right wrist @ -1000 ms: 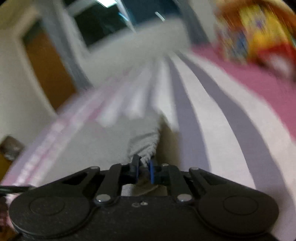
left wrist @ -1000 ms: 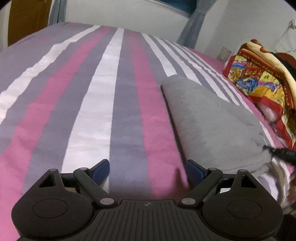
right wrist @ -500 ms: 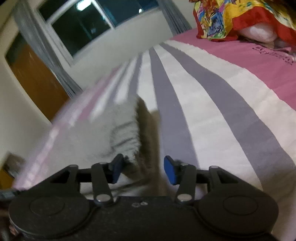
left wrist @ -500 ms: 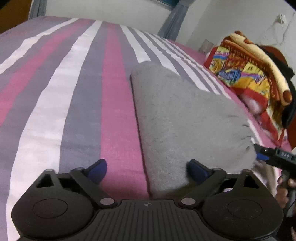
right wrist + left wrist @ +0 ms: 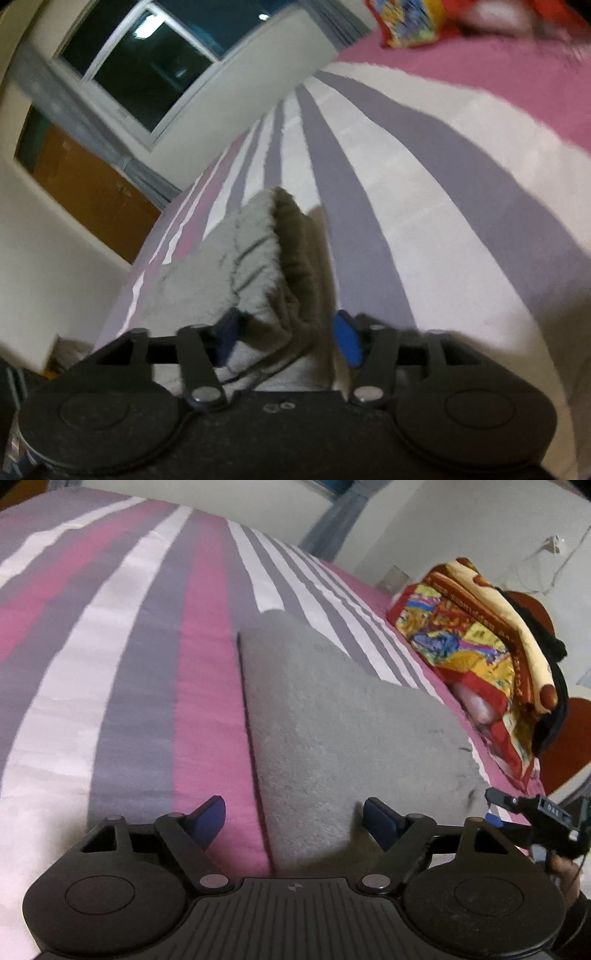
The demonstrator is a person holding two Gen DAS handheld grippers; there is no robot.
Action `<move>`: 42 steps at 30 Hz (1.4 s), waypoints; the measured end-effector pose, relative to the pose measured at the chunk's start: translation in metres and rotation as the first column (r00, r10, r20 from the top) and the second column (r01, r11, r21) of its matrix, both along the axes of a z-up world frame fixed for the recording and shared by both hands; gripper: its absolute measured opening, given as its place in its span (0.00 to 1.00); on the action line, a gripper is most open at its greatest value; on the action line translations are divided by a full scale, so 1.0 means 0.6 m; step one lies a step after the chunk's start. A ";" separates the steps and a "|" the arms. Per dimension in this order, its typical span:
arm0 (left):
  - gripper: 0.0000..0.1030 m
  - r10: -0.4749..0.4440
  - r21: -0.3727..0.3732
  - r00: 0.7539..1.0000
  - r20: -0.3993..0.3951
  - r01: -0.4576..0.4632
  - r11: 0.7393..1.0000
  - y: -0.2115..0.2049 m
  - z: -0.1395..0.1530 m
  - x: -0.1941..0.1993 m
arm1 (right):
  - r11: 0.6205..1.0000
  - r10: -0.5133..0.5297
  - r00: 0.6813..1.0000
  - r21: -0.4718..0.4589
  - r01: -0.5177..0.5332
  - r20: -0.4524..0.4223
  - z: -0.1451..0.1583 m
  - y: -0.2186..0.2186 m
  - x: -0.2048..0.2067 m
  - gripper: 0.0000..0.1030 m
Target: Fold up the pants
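The pants' (image 5: 258, 258) ribbed end is seen only from the right wrist, between wide-spread right fingers (image 5: 345, 338). A bright blanket (image 5: 476, 642) is shown from the left, where fingers (image 5: 207, 818) are spread wide on the bed (image 5: 129, 664).

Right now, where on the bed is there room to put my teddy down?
The wide stretch of pink, grey and white striped bedspread left of the folded grey fleece pants is bare. There is a narrower bare strip between the pants and the colourful patterned blanket. It is crowded at the pants' near edge, where both open claws sit.
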State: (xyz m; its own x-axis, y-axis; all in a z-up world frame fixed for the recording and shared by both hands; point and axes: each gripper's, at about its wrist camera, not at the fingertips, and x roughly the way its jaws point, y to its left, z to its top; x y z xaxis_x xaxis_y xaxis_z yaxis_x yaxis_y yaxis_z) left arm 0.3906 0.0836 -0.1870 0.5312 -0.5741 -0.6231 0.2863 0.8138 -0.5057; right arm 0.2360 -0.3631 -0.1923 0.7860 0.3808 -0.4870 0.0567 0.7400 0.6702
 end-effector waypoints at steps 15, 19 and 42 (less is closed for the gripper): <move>0.56 -0.215 -0.433 0.974 -0.073 0.163 0.887 0.001 -0.096 0.109 | 0.952 0.200 0.979 0.230 -0.200 0.021 -0.041 -0.031 0.087 0.59; 0.36 -0.238 -0.442 0.968 -0.078 0.181 0.879 -0.019 -0.106 0.131 | 0.943 0.243 0.969 0.225 -0.244 0.032 -0.044 -0.031 0.114 0.56; 0.38 -0.029 -0.323 0.997 -0.076 0.003 0.946 0.040 -0.068 0.385 | 0.978 0.160 0.987 0.139 -0.155 -0.026 -0.001 0.005 0.408 0.46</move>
